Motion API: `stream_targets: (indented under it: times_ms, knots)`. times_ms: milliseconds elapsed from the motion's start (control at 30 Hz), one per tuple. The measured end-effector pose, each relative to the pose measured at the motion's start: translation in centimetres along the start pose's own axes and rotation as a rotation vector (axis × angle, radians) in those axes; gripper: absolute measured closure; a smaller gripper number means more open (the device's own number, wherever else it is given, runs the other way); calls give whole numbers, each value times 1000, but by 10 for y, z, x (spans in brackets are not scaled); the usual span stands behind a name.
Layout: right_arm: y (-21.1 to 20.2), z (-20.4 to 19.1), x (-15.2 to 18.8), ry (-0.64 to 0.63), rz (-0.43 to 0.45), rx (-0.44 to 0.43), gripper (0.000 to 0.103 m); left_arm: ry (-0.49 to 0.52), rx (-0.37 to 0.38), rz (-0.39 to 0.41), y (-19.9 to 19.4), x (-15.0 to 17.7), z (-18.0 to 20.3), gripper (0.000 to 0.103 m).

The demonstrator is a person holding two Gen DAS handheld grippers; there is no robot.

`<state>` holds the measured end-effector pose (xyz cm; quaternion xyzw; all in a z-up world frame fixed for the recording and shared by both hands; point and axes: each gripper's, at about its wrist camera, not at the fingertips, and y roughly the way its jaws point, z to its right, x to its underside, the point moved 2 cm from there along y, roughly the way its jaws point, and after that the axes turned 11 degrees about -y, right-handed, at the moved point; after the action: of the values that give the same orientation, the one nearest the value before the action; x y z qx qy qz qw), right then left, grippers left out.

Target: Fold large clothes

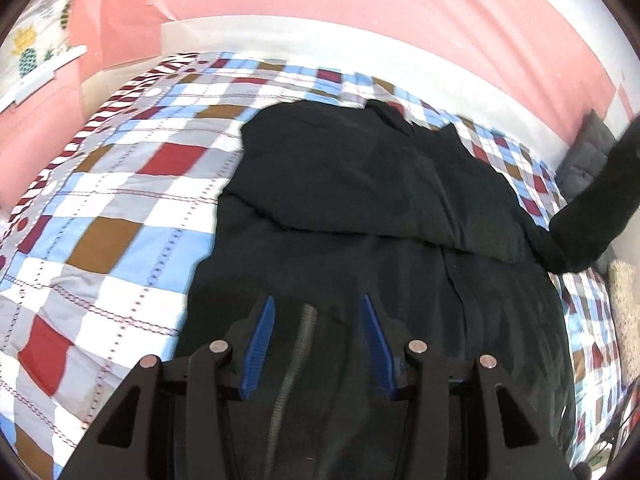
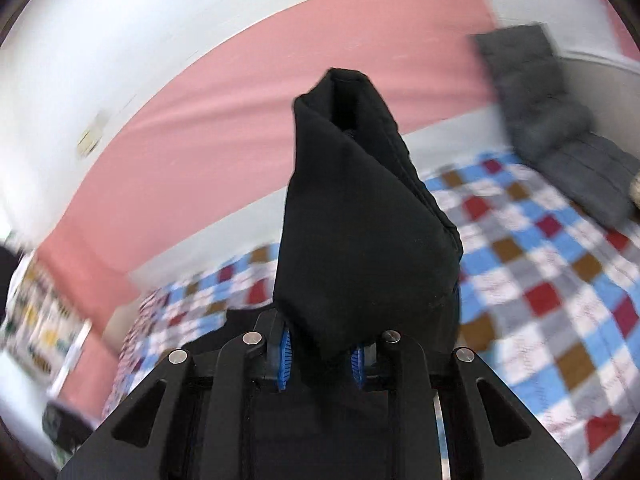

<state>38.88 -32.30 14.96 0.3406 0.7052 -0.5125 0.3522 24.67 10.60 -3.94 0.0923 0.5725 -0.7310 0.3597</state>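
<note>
A large black garment [image 1: 360, 200] lies spread on a checked bedspread [image 1: 120, 200], with a zip running down its near part. My left gripper [image 1: 318, 308] is open just above the garment near the zip, blue pads apart, holding nothing. My right gripper [image 2: 322, 354] is shut on a black sleeve [image 2: 360, 220] of the garment, lifted into the air above the bed. In the left wrist view the raised sleeve [image 1: 592, 204] rises from the garment's right side.
The checked bedspread [image 2: 540, 280] covers the whole bed. A pink and white wall [image 1: 360, 20] stands behind it. A grey cushioned seat [image 2: 552, 120] rests at the bed's far right. A shelf [image 1: 36, 76] with printed fabric is at the far left.
</note>
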Motion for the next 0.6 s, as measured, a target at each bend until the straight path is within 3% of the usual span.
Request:
stream_targets:
  times_ms: [233,467,567,600]
  knots:
    - [85,-107,45,-141,-174,-149,80,-42,-24,30,2,-19,-36,56]
    - [164,-160,117,-220,-371,-193,76,-88,-19,38,10,-28,-56,56]
    - [197,-171,153,-215,-471,-220,62,-94,-19,32,13,-28,-59,56]
    - [202,-172,163,-211,-500,-238,51,-94,-19,29,14,-28,-59,56]
